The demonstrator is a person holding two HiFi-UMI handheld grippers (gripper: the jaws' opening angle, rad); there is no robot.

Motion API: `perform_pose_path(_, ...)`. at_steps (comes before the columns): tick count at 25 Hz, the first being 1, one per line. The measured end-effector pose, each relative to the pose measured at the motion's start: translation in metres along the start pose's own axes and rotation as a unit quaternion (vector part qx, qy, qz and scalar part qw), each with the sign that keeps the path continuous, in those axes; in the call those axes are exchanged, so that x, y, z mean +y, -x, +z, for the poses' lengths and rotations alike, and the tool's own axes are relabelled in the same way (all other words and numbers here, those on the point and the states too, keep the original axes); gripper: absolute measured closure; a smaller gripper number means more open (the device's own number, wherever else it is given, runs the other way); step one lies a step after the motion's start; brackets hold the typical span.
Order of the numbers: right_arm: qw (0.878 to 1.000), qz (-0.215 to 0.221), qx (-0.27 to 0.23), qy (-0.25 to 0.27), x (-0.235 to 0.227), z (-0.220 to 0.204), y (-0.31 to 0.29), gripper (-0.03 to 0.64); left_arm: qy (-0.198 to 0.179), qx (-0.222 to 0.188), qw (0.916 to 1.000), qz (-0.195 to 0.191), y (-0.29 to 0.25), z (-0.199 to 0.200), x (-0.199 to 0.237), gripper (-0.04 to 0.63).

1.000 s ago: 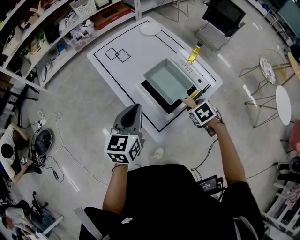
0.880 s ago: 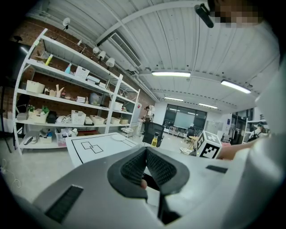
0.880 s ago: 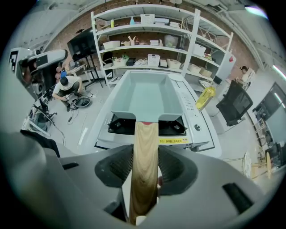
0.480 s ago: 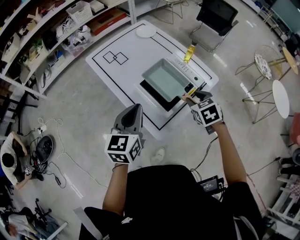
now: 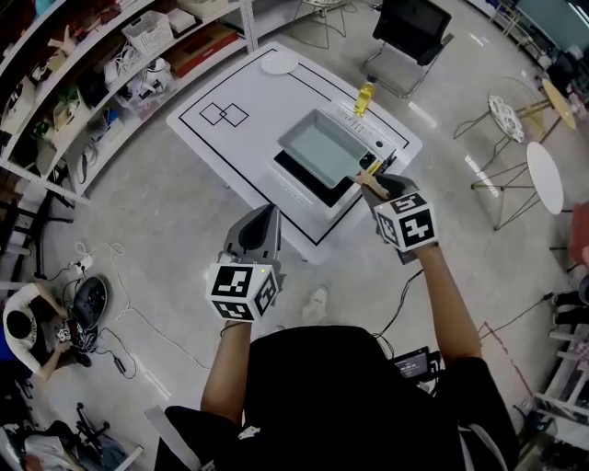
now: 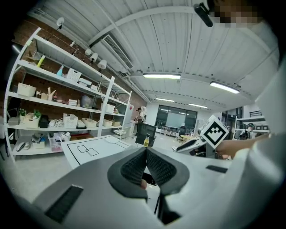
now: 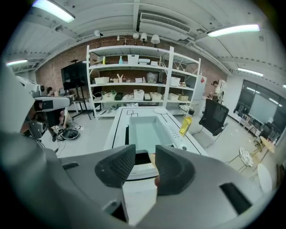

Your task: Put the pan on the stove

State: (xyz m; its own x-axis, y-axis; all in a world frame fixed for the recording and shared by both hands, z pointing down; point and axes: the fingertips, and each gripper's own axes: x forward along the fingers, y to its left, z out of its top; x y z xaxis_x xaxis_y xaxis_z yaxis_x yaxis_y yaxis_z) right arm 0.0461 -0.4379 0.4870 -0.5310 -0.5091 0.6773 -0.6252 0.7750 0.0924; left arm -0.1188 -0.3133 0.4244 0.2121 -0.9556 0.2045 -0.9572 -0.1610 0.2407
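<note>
Grey ribbed pads (image 7: 117,166) of the right gripper (image 7: 142,154) standing well apart, jaws just now closing a little, nothing gripped between them. Seen through the gap, beyond the pads and untouched by them, the tan end of the handle (image 7: 152,159). Past that, the pan (image 7: 145,129): pale teal, rectangular, shallow, lying flat on the black stove (image 5: 296,172), with the handle pointing back toward the right gripper. Overhanging the stove's far side, so that a black strip shows along the near side only. Just beyond the pan, a white strip with a row of small dots, and a yellow bottle (image 7: 185,125) upright at the far end of it.

Left gripper (image 6: 145,151) closed and empty, pads meeting at the tips. Held off the table's near edge, over the floor, well apart from pan and stove, and level with the person's chest in the head view.

Underneath it all, a white table (image 5: 258,101) with a black outline, two overlapping drawn squares (image 5: 228,114) and a white plate (image 5: 279,63) at the far corner. Beyond, cluttered white shelves (image 5: 92,64) and a black chair (image 5: 409,23)
</note>
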Motion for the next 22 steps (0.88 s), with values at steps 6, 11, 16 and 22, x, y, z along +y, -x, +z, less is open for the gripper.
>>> perform_pose_path(6,0.999,-0.019,-0.027,-0.017,0.029,0.0,0.026,0.551,-0.007,-0.001,0.9998,-0.02,0.023,-0.005,-0.007,0.585)
perform_pose_path(11,0.997,-0.051,-0.061,-0.025,0.047,0.004,0.051,0.597,-0.015,-0.008,0.9992,-0.037,0.042,-0.004,-0.015,0.585)
perform_pose_path(16,0.993,-0.072,-0.091,-0.032,0.073,0.01,0.075,0.609,-0.022,-0.015,0.9983,-0.052,0.069,-0.002,-0.019,0.584)
perform_pose_path(22,0.987,-0.086,-0.127,-0.052,0.112,0.014,0.107,0.614,-0.026,-0.02,0.9973,-0.066,0.103,-0.004,-0.02,0.584)
